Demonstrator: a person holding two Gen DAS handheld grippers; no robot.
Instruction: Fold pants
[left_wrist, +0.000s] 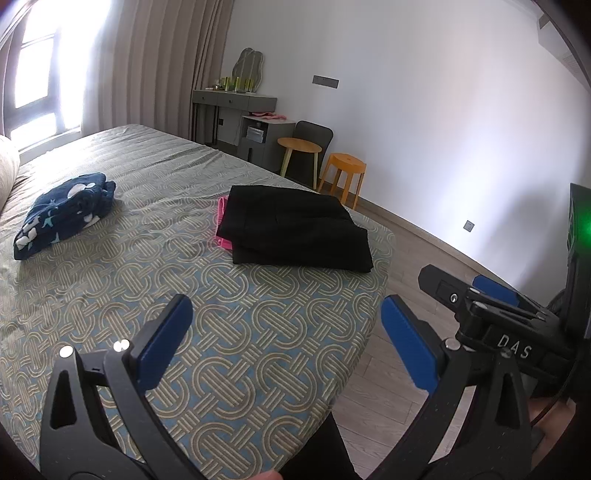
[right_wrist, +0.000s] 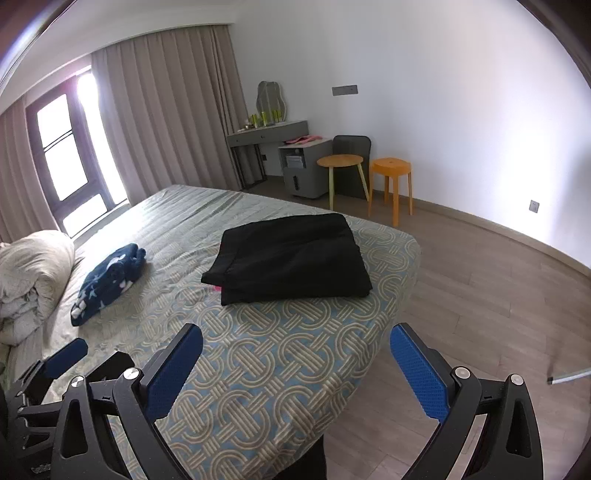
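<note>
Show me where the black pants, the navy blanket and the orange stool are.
black pants (right_wrist: 291, 254), right wrist view, middle of top layer
navy blanket (left_wrist: 64, 214), left wrist view, centre
orange stool (right_wrist: 390, 165), right wrist view, seat

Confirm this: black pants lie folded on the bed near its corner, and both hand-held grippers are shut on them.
Wrong on the grippers. Both wrist views show the left hand-held gripper and right hand-held gripper open, short of the black pants folded on the bed.

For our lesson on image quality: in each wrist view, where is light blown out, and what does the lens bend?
Left wrist view: the bright window is washed out to white, and the patterned grey-blue bed cover bulges into a curve. Right wrist view: the window glares less, keeping its frame visible, while the wooden floor's wall edge bows.
</note>
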